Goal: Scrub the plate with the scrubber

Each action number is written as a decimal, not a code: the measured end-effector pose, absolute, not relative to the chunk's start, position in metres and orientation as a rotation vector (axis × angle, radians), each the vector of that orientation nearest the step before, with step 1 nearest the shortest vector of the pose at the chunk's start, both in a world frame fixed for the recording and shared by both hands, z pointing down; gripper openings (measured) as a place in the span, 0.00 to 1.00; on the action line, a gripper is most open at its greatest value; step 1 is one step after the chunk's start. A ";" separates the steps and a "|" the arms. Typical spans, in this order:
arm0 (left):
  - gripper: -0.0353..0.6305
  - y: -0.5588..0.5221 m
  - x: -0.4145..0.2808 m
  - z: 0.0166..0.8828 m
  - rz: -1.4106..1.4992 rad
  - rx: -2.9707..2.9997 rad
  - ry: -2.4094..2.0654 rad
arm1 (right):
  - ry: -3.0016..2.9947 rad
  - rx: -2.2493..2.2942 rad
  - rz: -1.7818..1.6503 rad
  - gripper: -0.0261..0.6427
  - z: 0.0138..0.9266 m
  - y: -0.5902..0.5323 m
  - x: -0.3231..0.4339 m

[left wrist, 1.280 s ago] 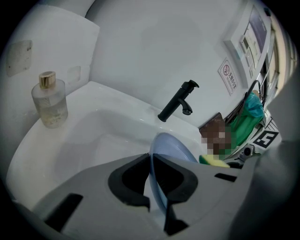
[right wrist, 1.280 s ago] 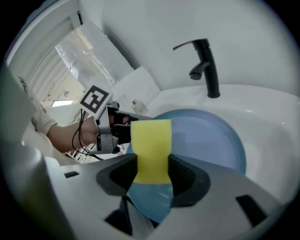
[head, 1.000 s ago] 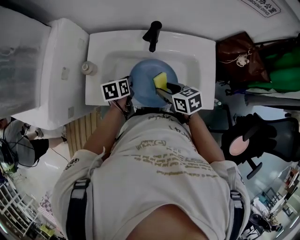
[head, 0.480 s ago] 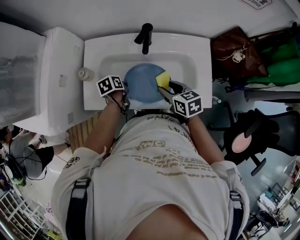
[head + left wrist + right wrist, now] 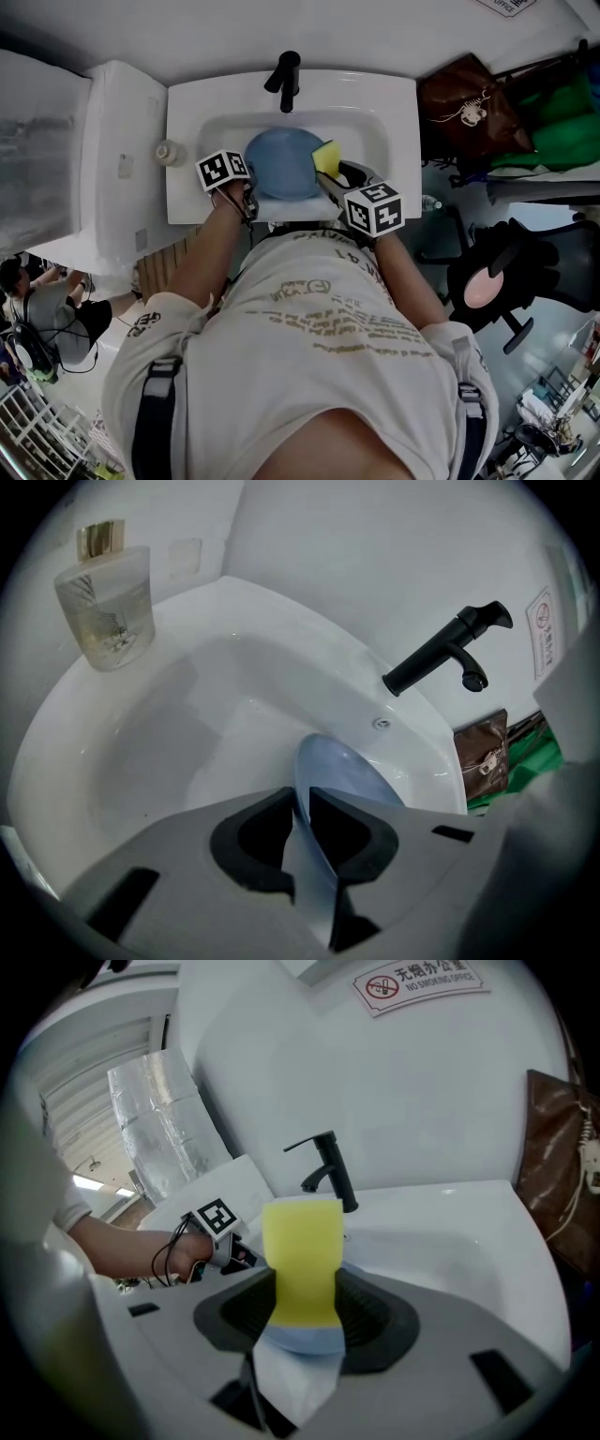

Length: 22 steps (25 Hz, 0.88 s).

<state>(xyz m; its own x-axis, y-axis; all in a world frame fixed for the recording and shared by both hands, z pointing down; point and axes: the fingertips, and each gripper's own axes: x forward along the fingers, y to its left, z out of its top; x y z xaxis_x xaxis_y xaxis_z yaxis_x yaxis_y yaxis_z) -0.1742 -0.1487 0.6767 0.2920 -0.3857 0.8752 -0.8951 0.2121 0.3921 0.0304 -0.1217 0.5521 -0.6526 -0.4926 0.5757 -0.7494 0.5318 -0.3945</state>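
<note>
We hold the blue plate (image 5: 281, 161) in the sink (image 5: 394, 103) by its 8 o'clock rim, pinched between our left tool's (image 5: 300, 799) opening jaws, while our right tool (image 5: 330, 174), clamped on the yellow scrubber (image 5: 326, 157), waits at the plate's 3 o'clock edge.

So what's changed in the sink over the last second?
The right gripper slid the yellow sponge outward to the right rim of the blue plate. The jaws of the left gripper are opening, the plate's rim between them. The sponge stays clamped; the plate stays in the sink.
</note>
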 end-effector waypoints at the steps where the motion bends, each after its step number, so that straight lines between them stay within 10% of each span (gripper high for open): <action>1: 0.14 -0.149 -0.174 0.677 0.551 1.391 -1.297 | -2.382 1.020 0.879 0.34 0.551 -0.121 0.030; 13: 0.24 -0.160 -0.179 0.629 0.712 1.663 -1.491 | -2.437 1.080 0.801 0.34 0.538 -0.129 0.021; 22: 0.10 -0.189 -0.159 0.536 0.615 2.029 -1.702 | -2.535 1.226 0.657 0.34 0.497 -0.161 0.024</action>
<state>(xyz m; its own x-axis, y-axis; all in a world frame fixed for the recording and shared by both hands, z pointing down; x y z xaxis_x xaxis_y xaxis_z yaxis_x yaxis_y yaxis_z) -0.1592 -0.1893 0.5364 0.1528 -0.8007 0.5793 -0.9860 -0.1628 0.0351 0.0239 -0.1610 0.4971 -0.6151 -0.6756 0.4064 -0.7879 0.5447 -0.2872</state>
